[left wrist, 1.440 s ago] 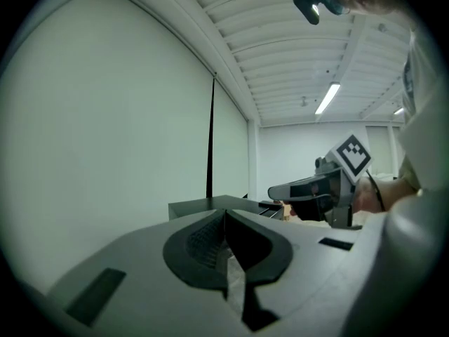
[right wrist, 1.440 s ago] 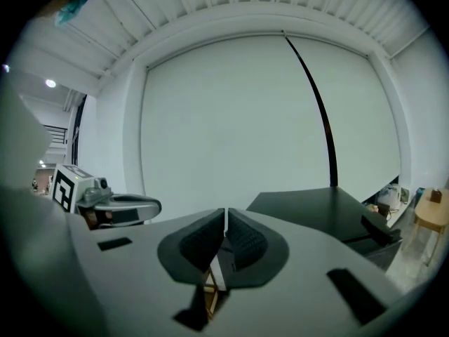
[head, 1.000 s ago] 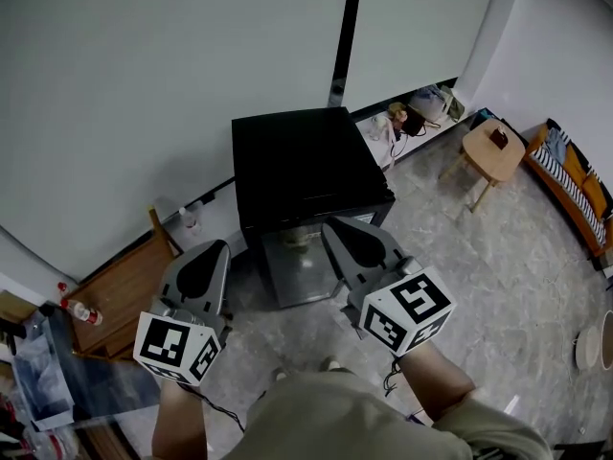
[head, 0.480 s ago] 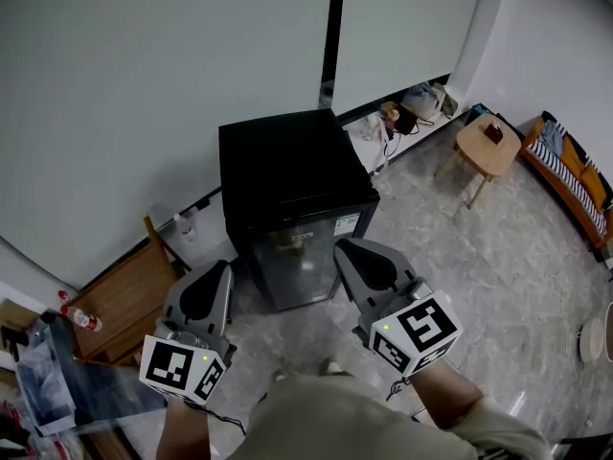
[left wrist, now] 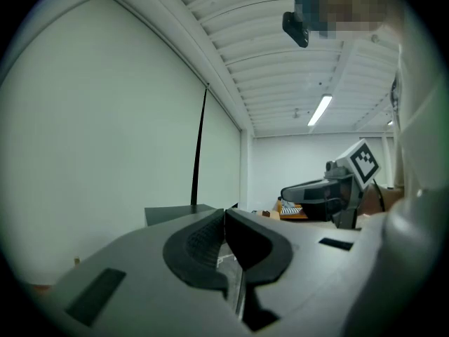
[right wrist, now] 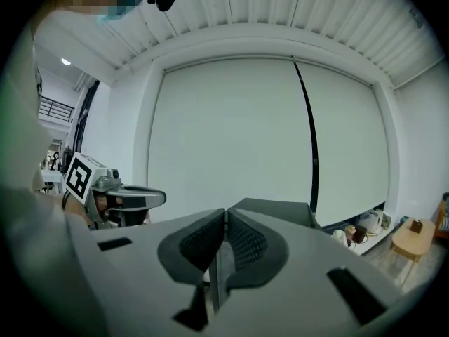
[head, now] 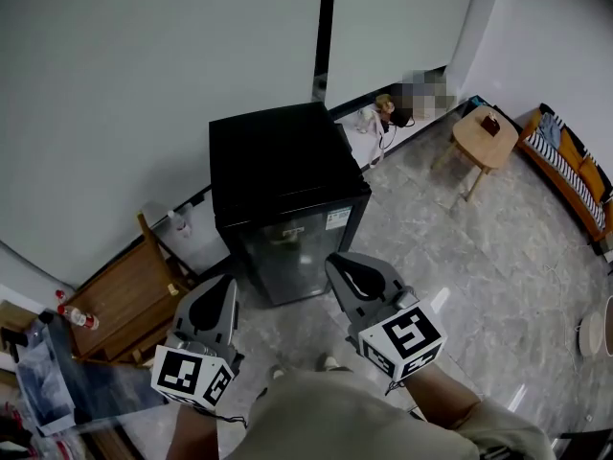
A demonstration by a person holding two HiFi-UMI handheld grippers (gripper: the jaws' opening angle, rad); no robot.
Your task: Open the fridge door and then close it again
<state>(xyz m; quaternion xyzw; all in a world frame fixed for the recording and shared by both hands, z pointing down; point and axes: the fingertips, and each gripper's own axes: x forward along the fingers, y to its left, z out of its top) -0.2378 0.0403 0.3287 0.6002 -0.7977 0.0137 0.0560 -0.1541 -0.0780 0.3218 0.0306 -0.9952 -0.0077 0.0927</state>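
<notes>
Fridge (head: 283,166) door closed. Left hand-held gripper (head: 226,284) and right hand-held gripper (head: 335,262) both pressed together, empty, near fridge front, not touching.

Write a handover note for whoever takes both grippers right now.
Left gripper: shut, empty.
Right gripper: shut, empty.
Both are held in front of the fridge, short of it and touching nothing.
The door faces the person and looks closed.
Done: these views do not show whether the door has been opened yet.
Left: if it has not, open one gripper, probably take the door at its edge, swing it open, then push it shut.
</notes>
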